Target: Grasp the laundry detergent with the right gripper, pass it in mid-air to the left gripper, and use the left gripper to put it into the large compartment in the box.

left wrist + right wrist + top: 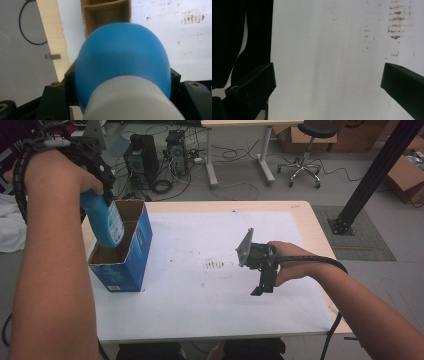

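Blue plastic bottle point(103, 220), clamped in the left gripper point(95, 175), hangs tilted over the blue cardboard box point(131, 262); it could snag the divider. Right gripper point(263, 287) rests open.

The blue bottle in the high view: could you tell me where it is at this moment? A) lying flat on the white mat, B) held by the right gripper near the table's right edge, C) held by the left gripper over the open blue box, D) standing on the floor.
C: the left gripper is clamped on the blue bottle, whose lower end hangs over the open blue box.
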The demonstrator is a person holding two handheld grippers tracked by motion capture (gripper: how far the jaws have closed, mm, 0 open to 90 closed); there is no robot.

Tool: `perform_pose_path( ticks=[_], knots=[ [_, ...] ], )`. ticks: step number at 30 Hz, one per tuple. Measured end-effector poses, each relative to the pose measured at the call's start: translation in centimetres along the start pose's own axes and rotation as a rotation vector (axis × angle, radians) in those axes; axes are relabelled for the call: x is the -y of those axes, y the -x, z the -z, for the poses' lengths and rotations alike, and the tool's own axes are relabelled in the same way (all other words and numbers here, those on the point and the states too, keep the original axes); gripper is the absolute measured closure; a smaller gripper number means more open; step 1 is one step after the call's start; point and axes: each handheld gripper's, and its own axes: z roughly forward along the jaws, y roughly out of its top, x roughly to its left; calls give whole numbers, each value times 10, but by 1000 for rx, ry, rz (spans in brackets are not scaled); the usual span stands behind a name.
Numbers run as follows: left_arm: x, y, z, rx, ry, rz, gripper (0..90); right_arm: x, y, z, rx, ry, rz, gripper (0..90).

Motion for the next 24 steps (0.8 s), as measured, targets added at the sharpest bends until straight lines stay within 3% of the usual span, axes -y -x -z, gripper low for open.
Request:
perform_pose_path(
  ticks=[6, 24],
  knots=[
    [-6, -4, -32, 5, -19, -17, 384, 0, 2, 1, 7, 2, -2, 0],
    [-10, -12, -117, 20, -75, -2, 383, -1, 3, -6, 8, 10, 5, 0]
  ],
)
